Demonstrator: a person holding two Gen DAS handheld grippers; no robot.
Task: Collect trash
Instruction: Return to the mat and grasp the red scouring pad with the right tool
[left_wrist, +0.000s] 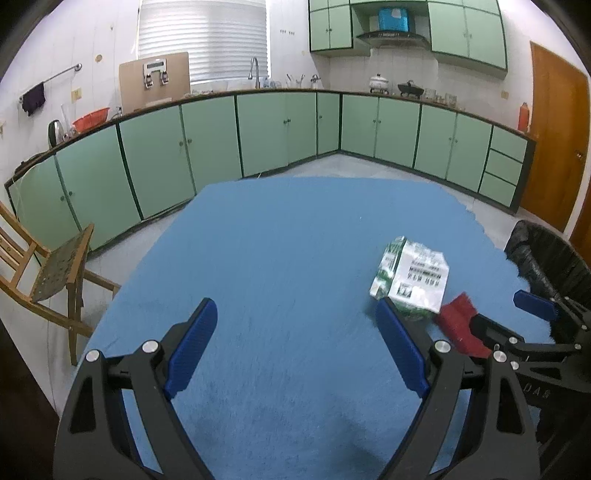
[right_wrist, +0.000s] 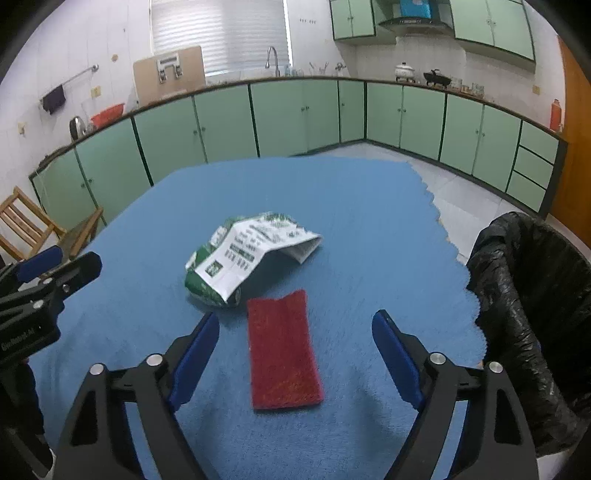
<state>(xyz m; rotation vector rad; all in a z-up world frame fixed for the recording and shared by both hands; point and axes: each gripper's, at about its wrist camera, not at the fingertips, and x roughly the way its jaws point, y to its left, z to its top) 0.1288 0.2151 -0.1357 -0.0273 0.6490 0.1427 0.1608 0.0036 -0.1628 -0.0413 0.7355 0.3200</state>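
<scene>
Both tools are spread wide, nothing gripped: left tool, right tool over red pad. Wrapper print is blurred, unreadable; "GeoRobot" is partly read on the left tool body.

Rough red scouring pad, crinkled glossy wrapper, matt blue cloth

Our two grippers look alike: the left gripper and right gripper each have black plastic arms with triangular cut-outs. Above those cut-outs sit round silver screws. The fingers carry ribbed blue pads. Behind the left gripper's screws, its black body bears small white lettering, too blurred to read.
</scene>
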